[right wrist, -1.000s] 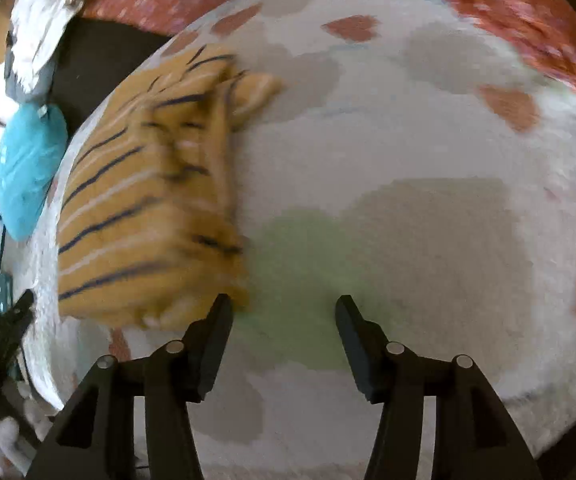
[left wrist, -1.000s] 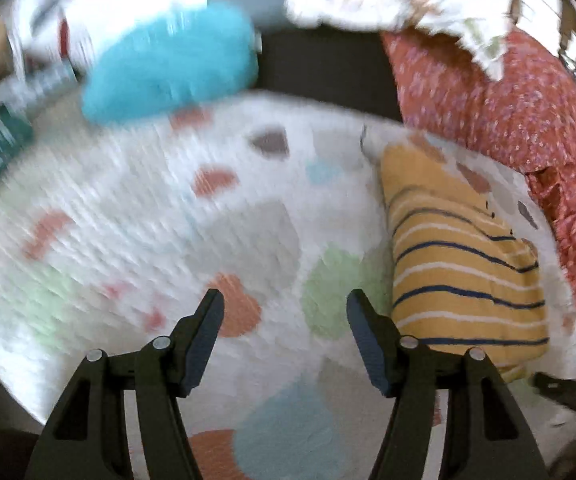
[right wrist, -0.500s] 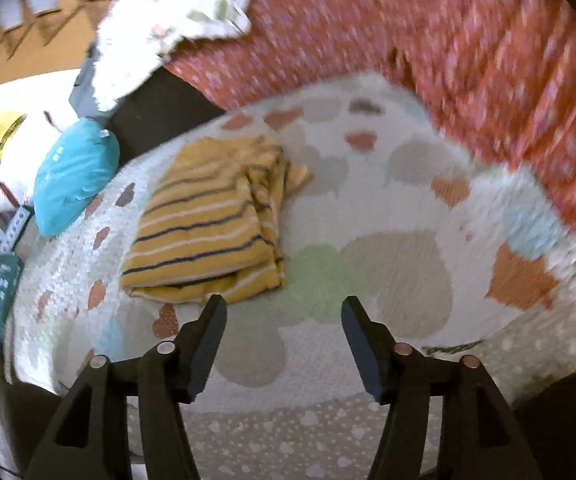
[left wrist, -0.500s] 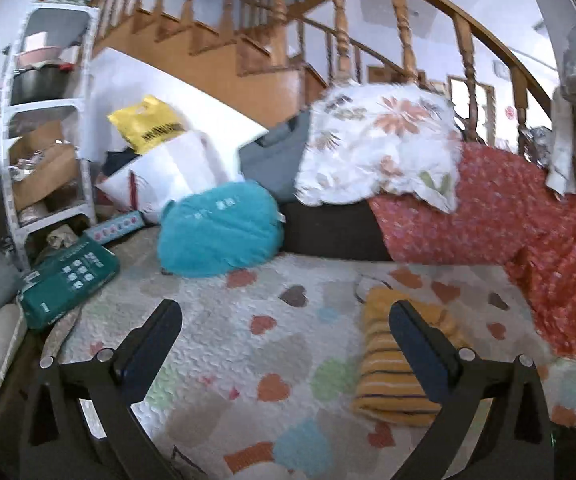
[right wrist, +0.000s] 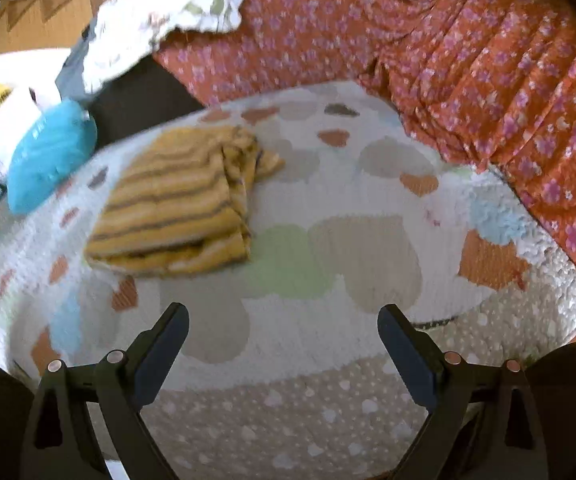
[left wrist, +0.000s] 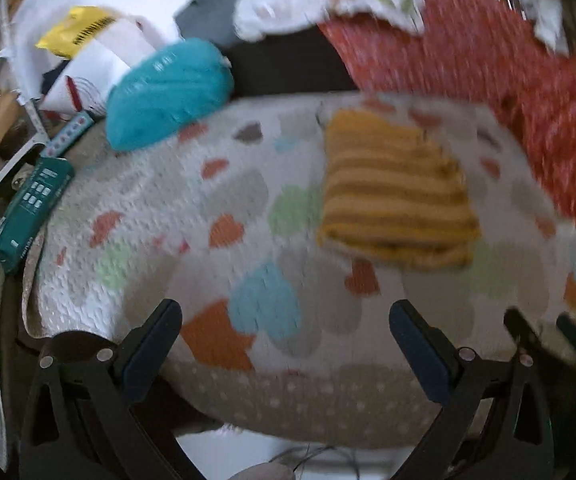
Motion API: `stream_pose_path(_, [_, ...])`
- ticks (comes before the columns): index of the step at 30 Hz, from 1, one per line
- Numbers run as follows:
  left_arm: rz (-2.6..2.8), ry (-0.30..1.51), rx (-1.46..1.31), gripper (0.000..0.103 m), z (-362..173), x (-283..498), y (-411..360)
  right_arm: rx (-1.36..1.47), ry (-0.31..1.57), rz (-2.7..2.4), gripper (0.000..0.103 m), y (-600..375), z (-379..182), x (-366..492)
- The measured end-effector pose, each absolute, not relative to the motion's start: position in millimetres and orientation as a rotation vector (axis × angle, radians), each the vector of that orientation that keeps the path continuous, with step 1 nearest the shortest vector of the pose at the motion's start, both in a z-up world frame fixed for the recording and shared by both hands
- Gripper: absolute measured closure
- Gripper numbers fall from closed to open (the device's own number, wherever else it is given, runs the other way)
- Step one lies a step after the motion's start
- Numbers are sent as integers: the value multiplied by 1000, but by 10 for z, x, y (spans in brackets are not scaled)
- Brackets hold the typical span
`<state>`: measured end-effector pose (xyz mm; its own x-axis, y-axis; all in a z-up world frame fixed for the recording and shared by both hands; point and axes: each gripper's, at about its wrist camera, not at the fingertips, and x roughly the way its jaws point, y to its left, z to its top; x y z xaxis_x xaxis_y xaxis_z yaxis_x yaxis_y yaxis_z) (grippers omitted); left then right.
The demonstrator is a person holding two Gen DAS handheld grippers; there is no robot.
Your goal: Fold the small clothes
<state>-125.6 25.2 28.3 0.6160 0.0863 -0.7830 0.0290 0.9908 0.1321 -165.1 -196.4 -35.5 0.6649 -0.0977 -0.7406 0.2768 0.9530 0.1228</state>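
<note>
Black hand-held gripper point(left wrist: 286, 326), dark blue pads point(left wrist: 150, 344), round silver screws

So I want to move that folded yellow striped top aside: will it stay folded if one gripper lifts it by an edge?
Probably not. The top looks like soft knit in loose layers, so it would likely droop and unfold. One corner already sticks out rumpled. Pushed across the textured quilt, it would probably bunch rather than slide.

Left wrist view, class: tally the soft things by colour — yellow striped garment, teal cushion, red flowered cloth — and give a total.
Yellow striped garment: 1
Teal cushion: 1
Red flowered cloth: 1
Total: 3
</note>
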Motion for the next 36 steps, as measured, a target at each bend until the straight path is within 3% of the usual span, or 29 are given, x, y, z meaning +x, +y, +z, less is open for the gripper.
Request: stream_pose_path(36, [-23, 1110, 88, 0, -171, -1180, 286, 79, 950, -176, 5, -1692, -776, -1493])
